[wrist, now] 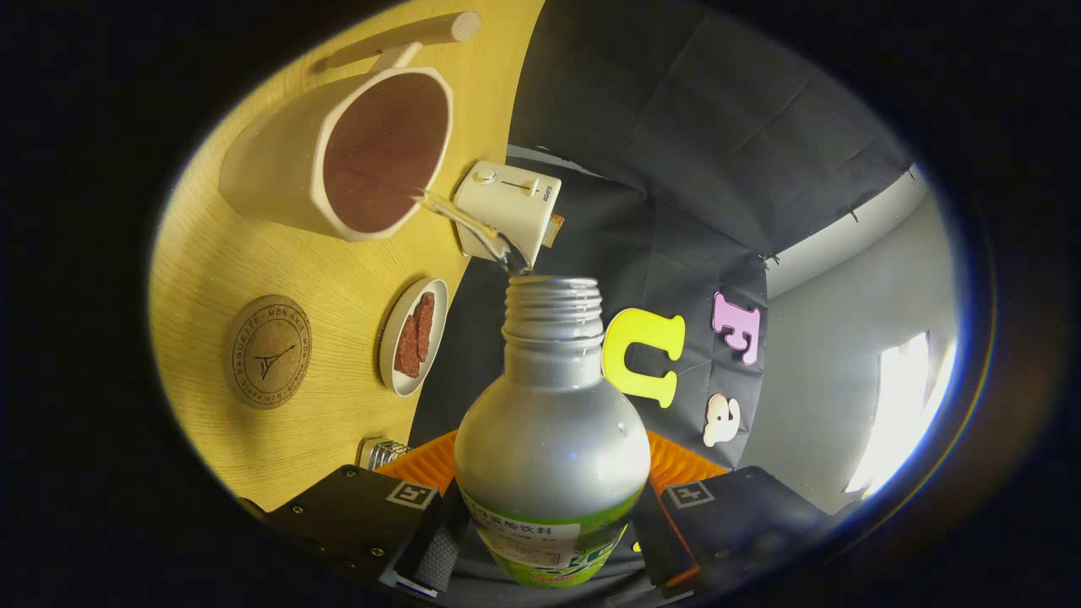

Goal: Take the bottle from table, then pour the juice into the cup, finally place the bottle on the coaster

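The tool (540,553) sits at the bottom centre of the frame with its two fingers closed on the lower body of a silver, round-shouldered bottle with a green label (551,456), one finger pressing each side of it. The bottle is uncapped, its threaded neck pointing up toward the middle of the frame, and the whole view is tilted so that the pale wooden counter (253,253) fills the left side like a wall. From the bottle's mouth a thin clear stream of liquid (469,226) runs up and to the left, reaching the rim of a cream, faceted cup with a handle (338,156) in the upper left of the frame; the inside of the cup looks dark reddish brown. Just right of the cup, at the counter's edge, stands a small white toaster-shaped box with a knob and a slider (509,203), and the stream crosses in front of it. Below the cup, at left centre, lies a round brown cork coaster with a printed tower emblem (269,351), bare. Between the coaster and the bottle's neck sits a small white oval plate carrying reddish-brown strips (412,338). A wooden dowel (397,38) lies on the counter beyond the cup at the top left.
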Motion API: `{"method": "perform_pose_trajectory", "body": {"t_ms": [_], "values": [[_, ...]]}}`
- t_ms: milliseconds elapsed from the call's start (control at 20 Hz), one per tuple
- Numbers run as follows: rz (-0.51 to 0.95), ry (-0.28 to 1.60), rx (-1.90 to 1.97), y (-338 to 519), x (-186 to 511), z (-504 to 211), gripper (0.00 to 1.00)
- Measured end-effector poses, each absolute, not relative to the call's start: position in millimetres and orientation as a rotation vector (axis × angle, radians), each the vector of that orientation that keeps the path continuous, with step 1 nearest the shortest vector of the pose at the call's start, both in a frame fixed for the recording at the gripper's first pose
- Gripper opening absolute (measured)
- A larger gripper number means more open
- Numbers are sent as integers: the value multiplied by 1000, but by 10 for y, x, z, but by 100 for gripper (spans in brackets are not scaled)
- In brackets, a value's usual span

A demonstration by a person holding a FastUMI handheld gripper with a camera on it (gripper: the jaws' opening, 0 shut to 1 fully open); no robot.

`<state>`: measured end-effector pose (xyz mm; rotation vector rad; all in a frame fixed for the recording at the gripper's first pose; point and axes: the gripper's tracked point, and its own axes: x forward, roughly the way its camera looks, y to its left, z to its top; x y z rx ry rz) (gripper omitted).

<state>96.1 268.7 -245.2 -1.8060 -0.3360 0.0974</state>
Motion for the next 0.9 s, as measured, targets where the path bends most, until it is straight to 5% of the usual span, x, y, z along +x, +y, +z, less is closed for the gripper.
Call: {"method": "perform_pose_trajectory", "body": {"t_ms": [900], "values": [[93,-354,-1871,2682,940,-2426,83]]}}
